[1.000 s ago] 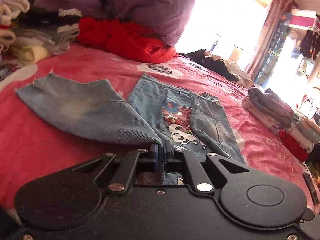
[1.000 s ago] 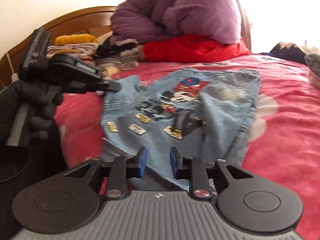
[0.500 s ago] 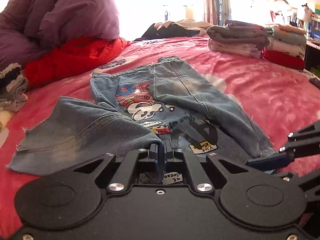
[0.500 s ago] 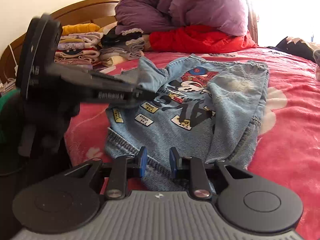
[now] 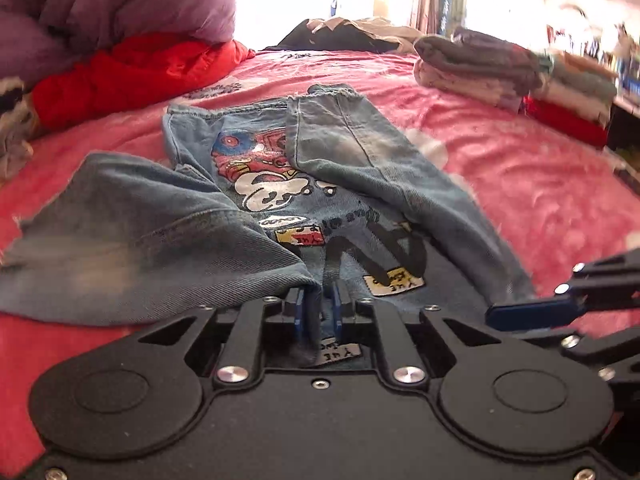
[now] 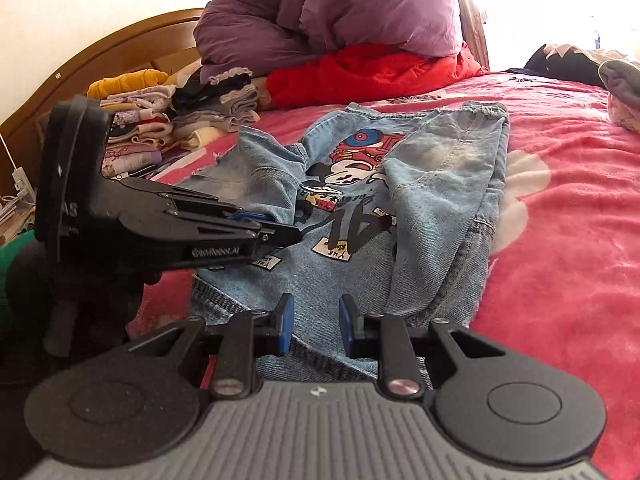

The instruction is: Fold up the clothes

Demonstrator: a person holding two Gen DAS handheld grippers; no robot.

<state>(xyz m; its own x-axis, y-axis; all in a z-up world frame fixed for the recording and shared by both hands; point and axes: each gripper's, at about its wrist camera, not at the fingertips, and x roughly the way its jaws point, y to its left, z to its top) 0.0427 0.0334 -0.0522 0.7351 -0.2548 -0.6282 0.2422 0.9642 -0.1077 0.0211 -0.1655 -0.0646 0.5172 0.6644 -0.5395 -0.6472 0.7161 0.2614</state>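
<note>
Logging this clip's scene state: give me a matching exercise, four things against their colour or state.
Things:
1. left gripper
2. right gripper
3. jacket
4. quilt

States:
a. purple, heaped by the headboard
b. open, above the denim hem
c. denim, cartoon print facing up
d. shut on denim fabric

Pairs: 1-d, 2-b, 3-c, 4-a

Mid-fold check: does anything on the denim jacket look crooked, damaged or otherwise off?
The denim jacket lies uneven: one sleeve is folded across the printed back, the other sleeve splays sideways, a fold of denim by it pinched in the left tool. The sleeve ends look frayed. The right tool is open over the hem.
</note>
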